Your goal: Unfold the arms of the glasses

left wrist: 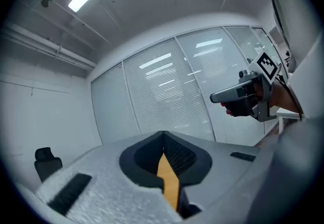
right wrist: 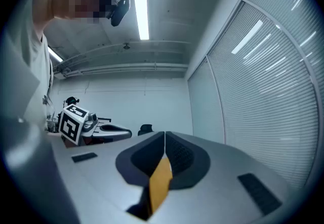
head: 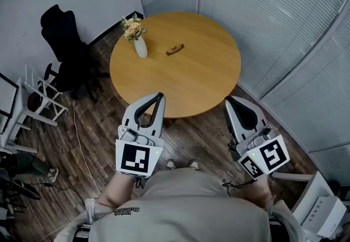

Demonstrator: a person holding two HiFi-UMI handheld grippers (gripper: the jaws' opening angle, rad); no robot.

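Note:
The folded glasses (head: 175, 49), brown and small, lie on the round wooden table (head: 208, 77) a little beyond its middle. My left gripper (head: 160, 95) is held level near the table's front edge, jaws shut with nothing in them. My right gripper (head: 228, 101) hangs off the table's front right edge, also shut and empty. Both are well short of the glasses. In the left gripper view the shut jaws (left wrist: 163, 138) face window blinds, with the right gripper (left wrist: 243, 97) at the right. In the right gripper view the shut jaws (right wrist: 164, 138) face a wall, with the left gripper (right wrist: 93, 129) at the left.
A white vase with flowers (head: 140, 45) stands on the table left of the glasses. A black office chair (head: 65, 44) and a white stool (head: 41, 96) stand at the left on the wooden floor. Blinds (head: 273, 22) curve round the right side. A white chair (head: 322, 211) is at the lower right.

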